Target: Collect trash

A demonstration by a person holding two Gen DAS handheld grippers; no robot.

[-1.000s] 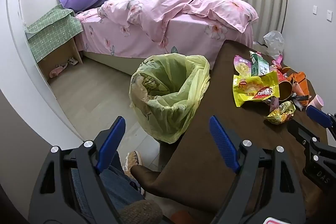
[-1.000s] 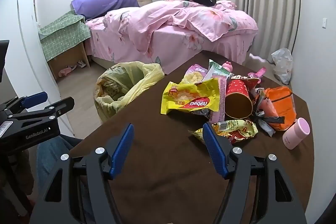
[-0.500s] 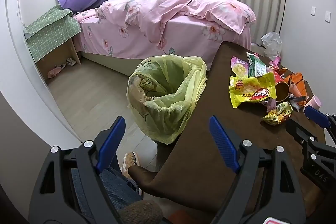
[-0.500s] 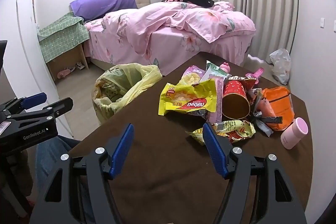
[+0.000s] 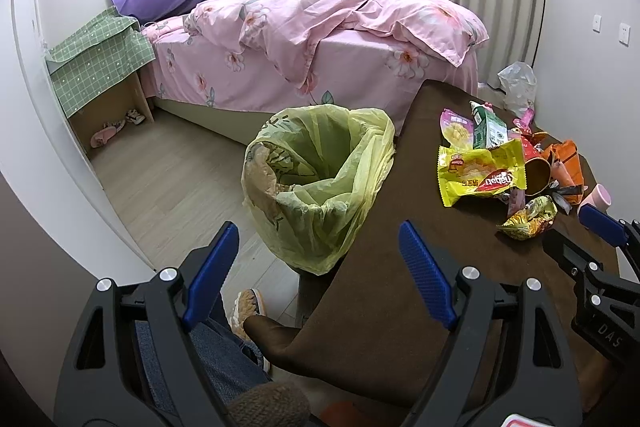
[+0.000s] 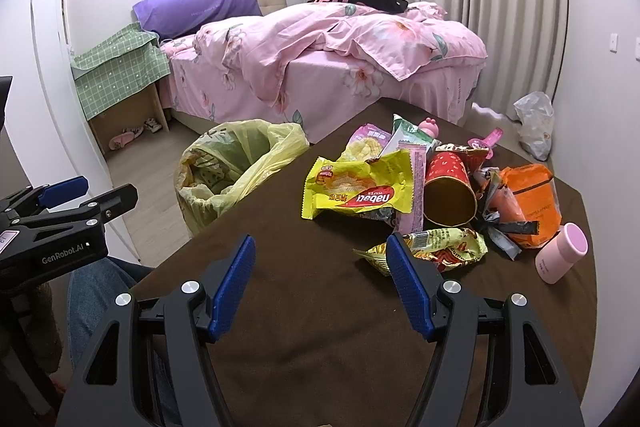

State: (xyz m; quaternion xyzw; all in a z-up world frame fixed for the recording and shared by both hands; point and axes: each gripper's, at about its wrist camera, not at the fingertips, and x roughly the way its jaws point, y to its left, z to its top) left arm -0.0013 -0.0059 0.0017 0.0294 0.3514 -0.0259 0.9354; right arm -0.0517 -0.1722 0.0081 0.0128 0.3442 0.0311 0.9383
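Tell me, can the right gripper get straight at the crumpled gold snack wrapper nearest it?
Probably yes. The right gripper is open and empty, and the gold snack wrapper lies loose on the table just ahead of its right finger, with nothing on top; the red cup sits behind it.

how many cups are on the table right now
2. A red paper cup lies on its side in the middle of the trash pile, mouth toward the camera. A pink cup lies tilted at the pile's right edge. Wrappers could hide more.
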